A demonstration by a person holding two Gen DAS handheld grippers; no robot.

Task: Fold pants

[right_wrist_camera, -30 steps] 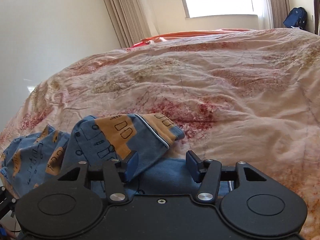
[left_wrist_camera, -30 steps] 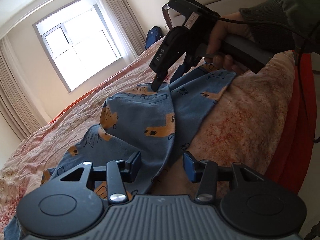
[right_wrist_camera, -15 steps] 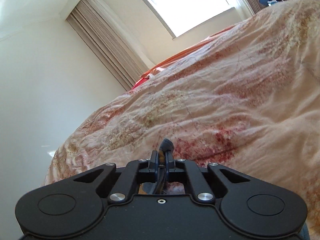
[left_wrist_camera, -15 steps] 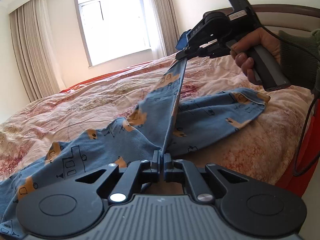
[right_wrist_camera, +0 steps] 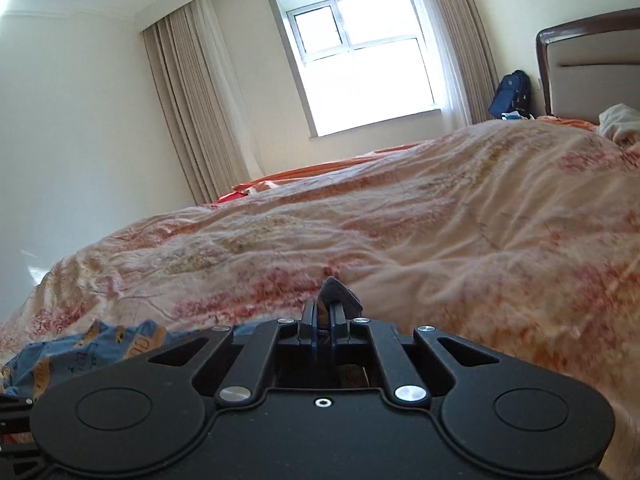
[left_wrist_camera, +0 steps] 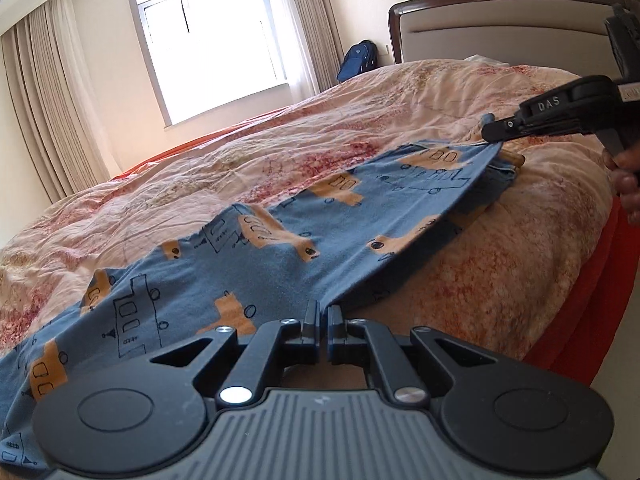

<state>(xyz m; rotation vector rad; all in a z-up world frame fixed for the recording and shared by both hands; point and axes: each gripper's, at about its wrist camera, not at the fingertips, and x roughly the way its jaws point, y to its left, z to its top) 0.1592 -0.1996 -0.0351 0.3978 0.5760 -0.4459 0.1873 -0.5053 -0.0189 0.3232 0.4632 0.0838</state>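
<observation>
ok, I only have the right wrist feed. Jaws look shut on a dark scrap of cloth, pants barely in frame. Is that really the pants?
Observer: Yes. In the left wrist view the right gripper pinches an edge of the blue pants near the headboard end.
Operator: Left gripper?
Observer: The left gripper is shut on the pants' near edge.
Operator: Cloth slack?
Observer: No, it runs fairly flat between the two grips, above the quilt.
</observation>
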